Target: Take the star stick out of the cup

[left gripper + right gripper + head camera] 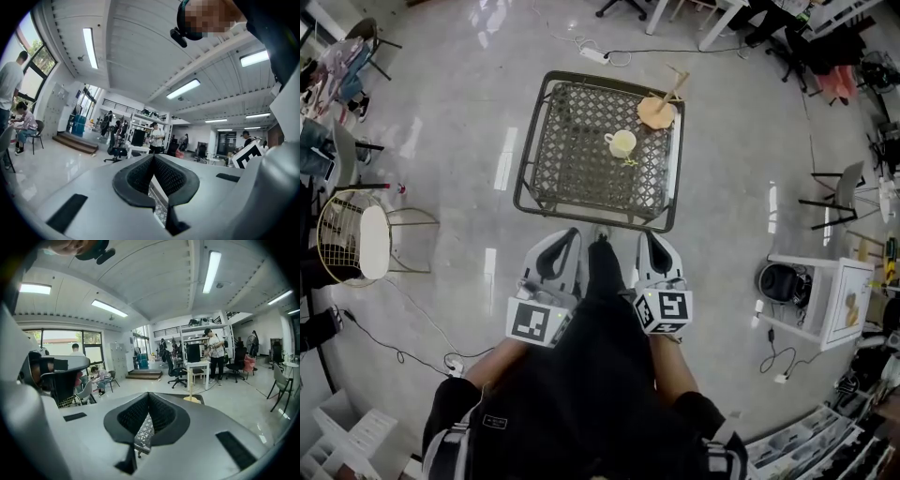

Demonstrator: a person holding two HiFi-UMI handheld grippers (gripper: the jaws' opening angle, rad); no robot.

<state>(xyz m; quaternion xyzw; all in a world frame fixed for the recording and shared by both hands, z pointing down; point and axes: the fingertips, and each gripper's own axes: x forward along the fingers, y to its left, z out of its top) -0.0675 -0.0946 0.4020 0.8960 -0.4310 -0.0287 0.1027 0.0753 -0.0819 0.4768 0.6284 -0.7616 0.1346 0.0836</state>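
Note:
A cream cup (621, 142) stands on the far right part of a dark mesh table (572, 150). A small yellow-green piece (630, 163) lies on the mesh just in front of the cup; it is too small to tell whether it is the star stick. A tan wooden stand (657, 111) sits at the table's far right corner and also shows as a stand (191, 393) in the right gripper view. My left gripper (573, 233) and right gripper (649, 235) hang side by side short of the table's near edge, both shut and holding nothing. Left gripper (153, 157) and right gripper (148, 394) face out into the room.
A wire chair with a white seat (362, 240) stands at the left. On the right is a white side table (825, 298) with a black round object (777, 281) beside it. Cables and a power strip (593, 54) lie on the floor. People and office chairs fill the room beyond.

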